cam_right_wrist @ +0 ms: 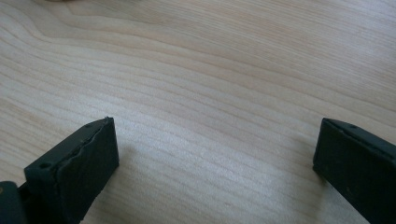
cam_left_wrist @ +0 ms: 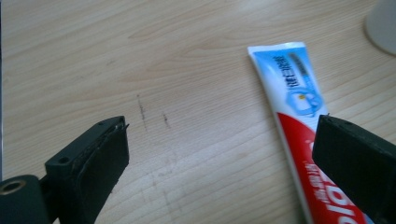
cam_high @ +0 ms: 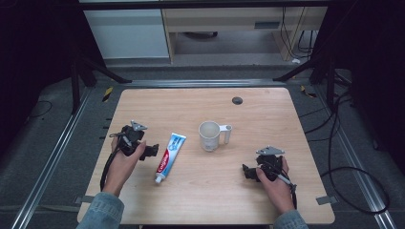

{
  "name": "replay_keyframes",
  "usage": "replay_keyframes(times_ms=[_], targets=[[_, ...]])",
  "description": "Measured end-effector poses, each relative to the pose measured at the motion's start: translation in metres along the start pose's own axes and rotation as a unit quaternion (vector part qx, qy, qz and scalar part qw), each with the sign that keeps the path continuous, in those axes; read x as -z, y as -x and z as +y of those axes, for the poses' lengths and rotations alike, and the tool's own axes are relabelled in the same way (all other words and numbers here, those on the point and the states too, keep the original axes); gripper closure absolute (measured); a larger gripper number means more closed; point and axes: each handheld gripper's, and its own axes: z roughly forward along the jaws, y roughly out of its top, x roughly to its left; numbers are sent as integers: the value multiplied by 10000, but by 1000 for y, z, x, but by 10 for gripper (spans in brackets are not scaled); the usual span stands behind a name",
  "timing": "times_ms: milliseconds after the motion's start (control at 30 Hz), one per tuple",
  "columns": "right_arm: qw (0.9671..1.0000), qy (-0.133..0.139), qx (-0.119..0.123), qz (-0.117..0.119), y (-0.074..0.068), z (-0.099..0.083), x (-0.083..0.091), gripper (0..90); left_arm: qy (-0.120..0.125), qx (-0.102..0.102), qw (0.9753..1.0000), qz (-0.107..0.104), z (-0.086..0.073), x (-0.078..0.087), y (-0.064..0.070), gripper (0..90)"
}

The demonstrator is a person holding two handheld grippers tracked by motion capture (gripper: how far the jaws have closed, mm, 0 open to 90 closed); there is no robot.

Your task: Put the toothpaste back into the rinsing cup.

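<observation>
**Both tongs wide, toothpaste tube beside the left pair**

The left tongs (cam_high: 152, 151) rest low over the desk (cam_high: 200, 102) with the jaws spread wide and nothing between them. In the left gripper view the toothpaste tube (cam_left_wrist: 303, 126) lies flat on the wood just past the right-hand jaw, which covers part of its red section; the blue and white crimped end points away from the tongs. From above, the tube (cam_high: 170, 151) lies just beside the left tongs, on the side toward the desk's middle, its cap end nearer the person and its flat end toward the mug.

The right tongs (cam_high: 248, 171) also stand wide apart with only bare wood grain between the jaws, well apart from the tube.

A white mug (cam_high: 209, 135) stands upright beyond and between the two pairs of tongs, nearer the far edge, its handle turned toward the right pair's side. Its mouth faces up and the inside looks pale; whether it holds anything cannot be told. Its rim edges into the left gripper view's far corner (cam_left_wrist: 382, 25)
</observation>
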Motion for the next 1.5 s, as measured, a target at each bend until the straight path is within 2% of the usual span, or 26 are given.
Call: replay_keyframes(times_ms=[100,300,333,400,533,567,600,700,733,833,867,900,1267,1300,1367,1500], targets=[[10000,0,-13,14,0,1,0,4,-66,-47,10000,-2,6,5,4,34],[10000,3,2,19,0,1,0,4,-262,-84,9994,-209,24,3,12,47],[10000,2,0,19,0,1,0,4,-356,-142,9990,-234,29,3,14,51],[10000,2,2,19,0,1,0,4,-447,-211,9985,-217,34,3,16,57],[10000,3,3,18,0,1,0,4,-578,-184,9978,-282,37,4,18,55],[10000,1,0,19,0,1,0,4,-681,-131,9968,-398,38,2,19,55],[10000,-1,-2,19,0,1,0,4,-742,-79,9963,-428,38,0,19,57],[10000,-1,-1,15,0,1,0,4,-885,-137,9950,-431,39,-4,21,60],[10000,1,-1,16,0,1,0,4,-970,-184,9939,-492,41,-7,22,60],[10000,4,5,22,0,1,-1,4,-1021,-182,9933,-513,43,-10,23,58],[10000,-4,6,24,0,1,-1,4,-1064,-187,9927,-543,44,-12,23,62],[10000,-4,6,23,0,1,-1,4,-1188,-241,9909,-588,45,-15,23,73],[10000,7,14,17,0,1,-1,6,-1458,-157,9864,-742,55,-23,28,131],[10000,7,12,18,0,1,-1,5,-1458,-157,9864,-742,55,-23,28,137],[10000,5,9,19,0,1,-1,6,-1562,-227,9846,-758,57,-27,31,146],[10000,3,9,19,0,1,-1,6,-1589,-237,9840,-769,60,-30,34,152]])
